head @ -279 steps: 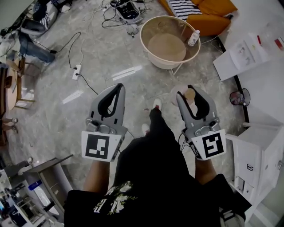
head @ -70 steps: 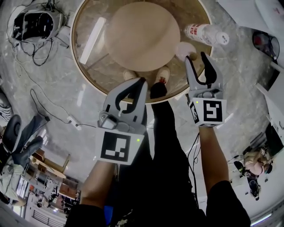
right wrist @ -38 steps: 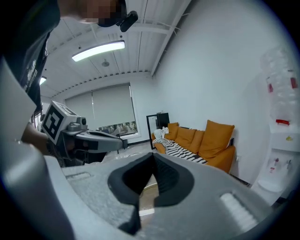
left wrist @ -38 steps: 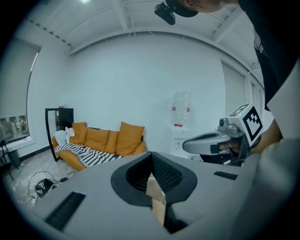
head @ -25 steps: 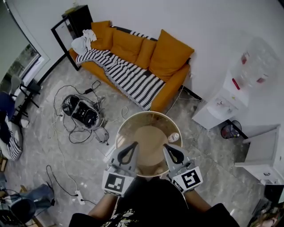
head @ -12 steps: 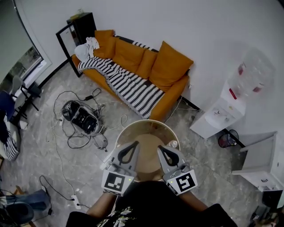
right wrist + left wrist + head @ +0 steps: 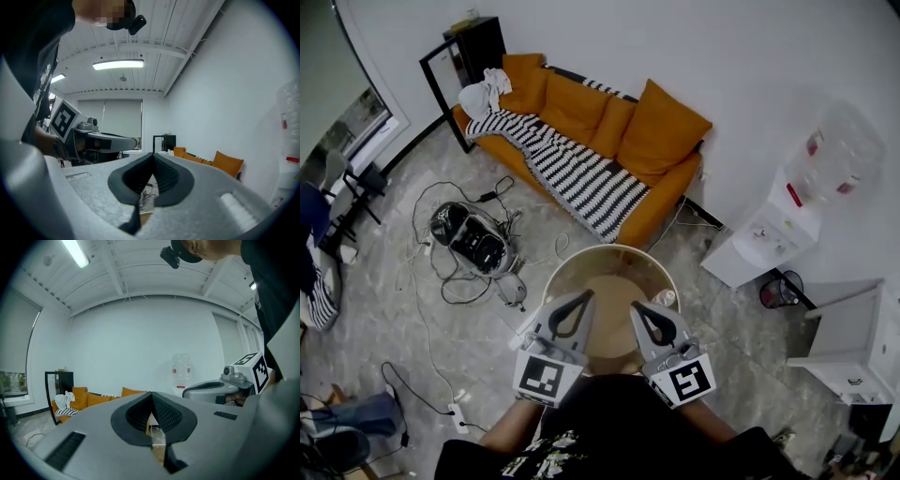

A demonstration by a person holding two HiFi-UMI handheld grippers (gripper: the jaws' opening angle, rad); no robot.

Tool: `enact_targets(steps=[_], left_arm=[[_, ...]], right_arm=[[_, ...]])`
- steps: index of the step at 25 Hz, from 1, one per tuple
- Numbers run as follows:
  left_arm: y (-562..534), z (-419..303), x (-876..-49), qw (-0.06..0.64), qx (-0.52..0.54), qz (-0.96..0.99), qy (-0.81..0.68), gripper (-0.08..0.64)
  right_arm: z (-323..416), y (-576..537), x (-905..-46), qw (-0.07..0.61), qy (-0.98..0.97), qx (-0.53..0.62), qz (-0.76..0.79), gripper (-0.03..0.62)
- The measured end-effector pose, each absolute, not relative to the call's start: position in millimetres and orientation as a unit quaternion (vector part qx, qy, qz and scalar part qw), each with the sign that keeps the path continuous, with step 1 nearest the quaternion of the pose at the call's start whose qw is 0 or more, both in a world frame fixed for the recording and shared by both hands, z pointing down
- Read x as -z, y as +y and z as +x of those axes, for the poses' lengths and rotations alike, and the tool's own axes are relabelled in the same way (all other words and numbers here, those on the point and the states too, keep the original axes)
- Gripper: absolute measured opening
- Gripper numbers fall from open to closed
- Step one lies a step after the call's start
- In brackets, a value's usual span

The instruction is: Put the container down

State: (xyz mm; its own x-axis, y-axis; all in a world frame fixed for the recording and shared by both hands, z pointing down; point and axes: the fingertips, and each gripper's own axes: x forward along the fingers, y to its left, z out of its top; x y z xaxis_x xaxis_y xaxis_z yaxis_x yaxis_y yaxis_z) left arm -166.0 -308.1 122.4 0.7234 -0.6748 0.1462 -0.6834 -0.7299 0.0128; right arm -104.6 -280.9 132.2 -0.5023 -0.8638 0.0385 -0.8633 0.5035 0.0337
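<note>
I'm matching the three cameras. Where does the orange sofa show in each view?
Head view: orange fabric sofa upper centre, against the white wall.
Left gripper view: sofa low left.
Right gripper view: sofa low, right of centre.
Shared landmark: black cabinet at the sofa's end.

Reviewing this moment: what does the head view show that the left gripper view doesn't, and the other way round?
Only the head view shows the round table, the small container standing on it, and the black gear with cables on the floor. Only the left gripper view shows the ceiling light and the camera on the person's head. Both show the orange sofa, the water dispenser and the right tool.
</note>
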Motion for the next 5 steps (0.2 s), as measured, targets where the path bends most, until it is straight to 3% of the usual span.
enact_targets(steps=[5], left_arm=[[-304.2,-172.6,-124.1,0.027,-0.064,0.928,-0.366,0.012]], right_arm=[[-116.8,-274.9,-136.5,0.034,-0.870,-0.002,0.491,-0.006]])
